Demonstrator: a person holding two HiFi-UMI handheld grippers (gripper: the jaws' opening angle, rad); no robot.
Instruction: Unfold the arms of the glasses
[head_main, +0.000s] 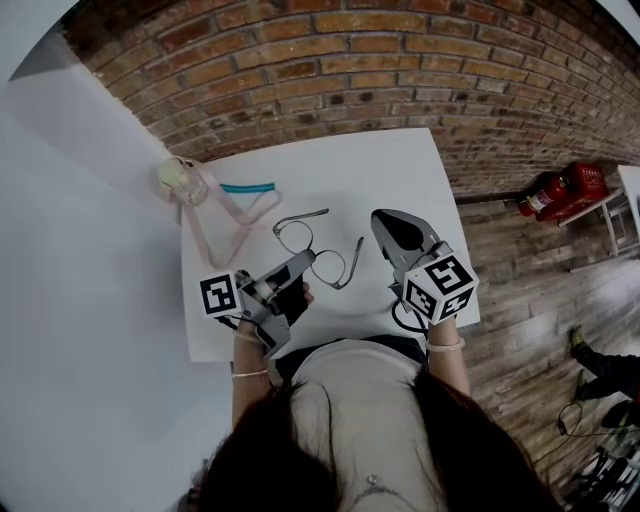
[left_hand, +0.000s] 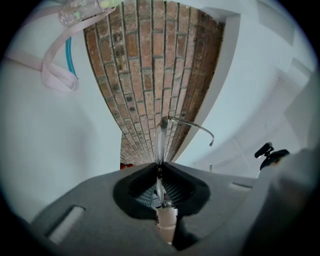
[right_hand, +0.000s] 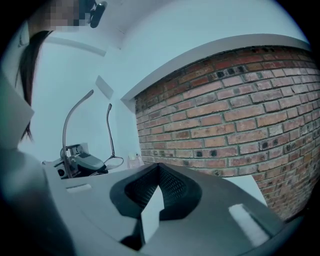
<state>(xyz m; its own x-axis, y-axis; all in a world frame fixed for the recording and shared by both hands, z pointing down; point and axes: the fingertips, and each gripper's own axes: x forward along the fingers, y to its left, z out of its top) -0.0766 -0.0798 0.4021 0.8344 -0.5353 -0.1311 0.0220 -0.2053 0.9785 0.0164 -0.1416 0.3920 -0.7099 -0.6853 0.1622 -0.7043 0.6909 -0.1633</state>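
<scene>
Thin wire-framed glasses (head_main: 318, 248) lie over the middle of the white table (head_main: 400, 165), both arms spread outward. My left gripper (head_main: 304, 263) is shut on the frame near one lens. In the left gripper view the glasses (left_hand: 160, 142) stand edge-on between the closed jaws of the left gripper (left_hand: 159, 166), one arm curving off to the right. My right gripper (head_main: 384, 220) hovers just right of the glasses, shut and holding nothing. In the right gripper view its own jaws (right_hand: 159, 167) meet with nothing between them, and the glasses (right_hand: 64, 127) show far left.
A pink strap with a small clear bottle (head_main: 184, 181) and a teal tube (head_main: 247, 187) lie at the table's back left. A brick wall (head_main: 380, 70) runs behind the table. A red fire extinguisher (head_main: 562, 190) lies on the wood floor at right.
</scene>
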